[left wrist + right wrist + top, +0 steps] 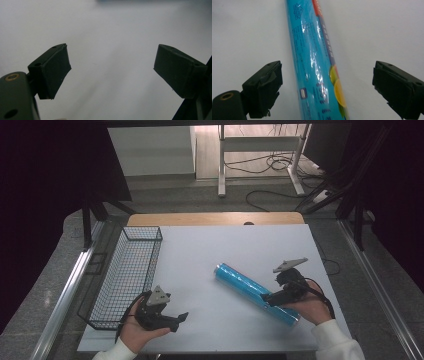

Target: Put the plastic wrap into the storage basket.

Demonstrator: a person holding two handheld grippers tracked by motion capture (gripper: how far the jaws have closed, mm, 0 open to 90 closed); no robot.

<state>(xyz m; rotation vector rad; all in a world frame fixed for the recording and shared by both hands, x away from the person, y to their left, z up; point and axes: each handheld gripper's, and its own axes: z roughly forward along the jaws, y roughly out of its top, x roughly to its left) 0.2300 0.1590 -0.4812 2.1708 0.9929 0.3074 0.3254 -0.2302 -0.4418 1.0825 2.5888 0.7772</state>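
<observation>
A long blue roll (245, 287) in shiny wrap lies slantwise on the white table (210, 255), right of the middle. My right gripper (270, 298) is at the roll's near end. In the right gripper view the roll (315, 57) runs up between the two black jaws of my right gripper (327, 82), with a gap on each side, so the jaws are open and not pressing on it. My left gripper (181, 318) rests low at the front left, pointing right. Its jaws (112, 70) stand open over bare white table with nothing between them.
A black wire basket (142, 228) stands along the table's left edge, just behind my left hand. A wooden strip (215, 218) borders the table's far edge. Beyond it are a floor with cables and a white desk frame (260, 145).
</observation>
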